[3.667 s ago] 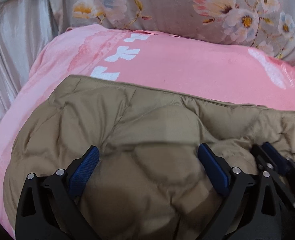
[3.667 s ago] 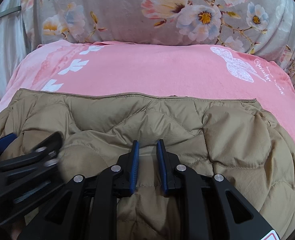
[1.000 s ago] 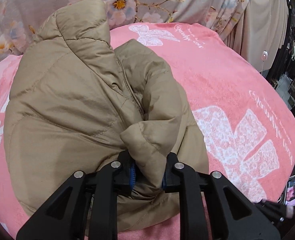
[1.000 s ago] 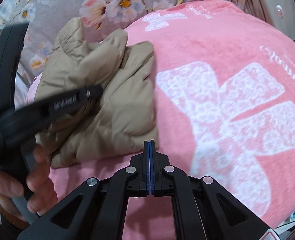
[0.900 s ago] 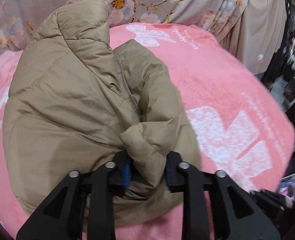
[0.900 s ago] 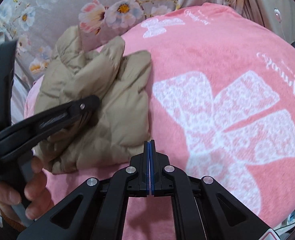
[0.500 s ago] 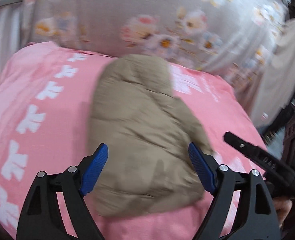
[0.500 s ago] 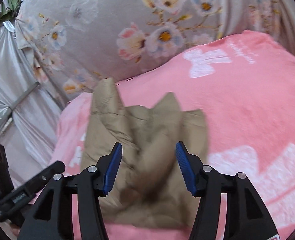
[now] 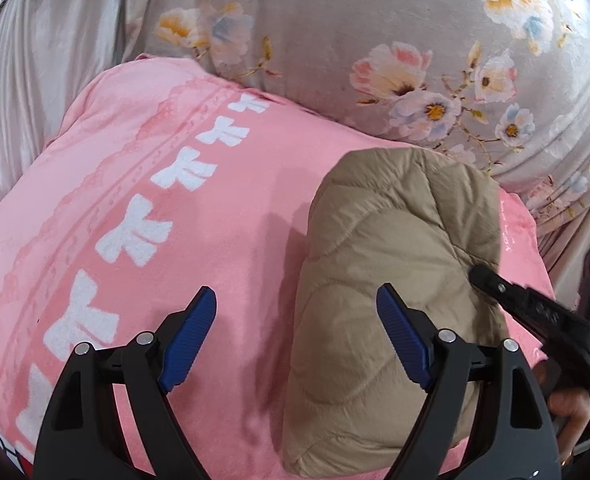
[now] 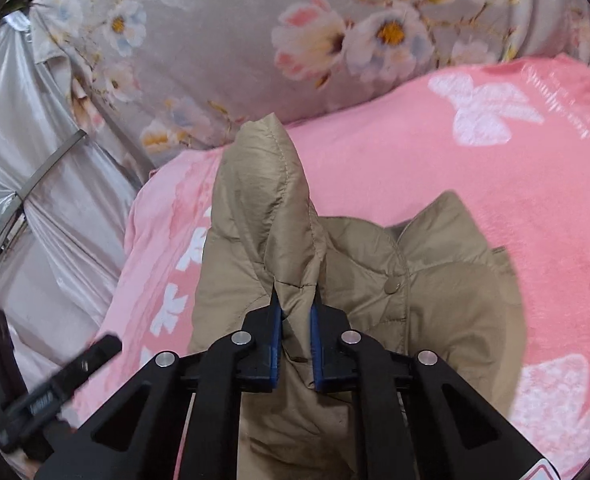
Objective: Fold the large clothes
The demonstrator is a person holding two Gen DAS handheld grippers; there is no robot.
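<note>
Right wrist view: jacket (image 10: 355, 280), largely folded, is pinched by just-closing right gripper (image 10: 296, 330); left gripper (image 9: 295, 340) is held wide, empty.

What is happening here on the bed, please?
A person with a gripper in each hand is folding a tan puffy jacket on a pink blanket. The right gripper has just been closing and now pinches a fold of the jacket. The left gripper stands wide open beside the bundle and holds nothing. The jacket already lies folded into a compact bundle.
</note>
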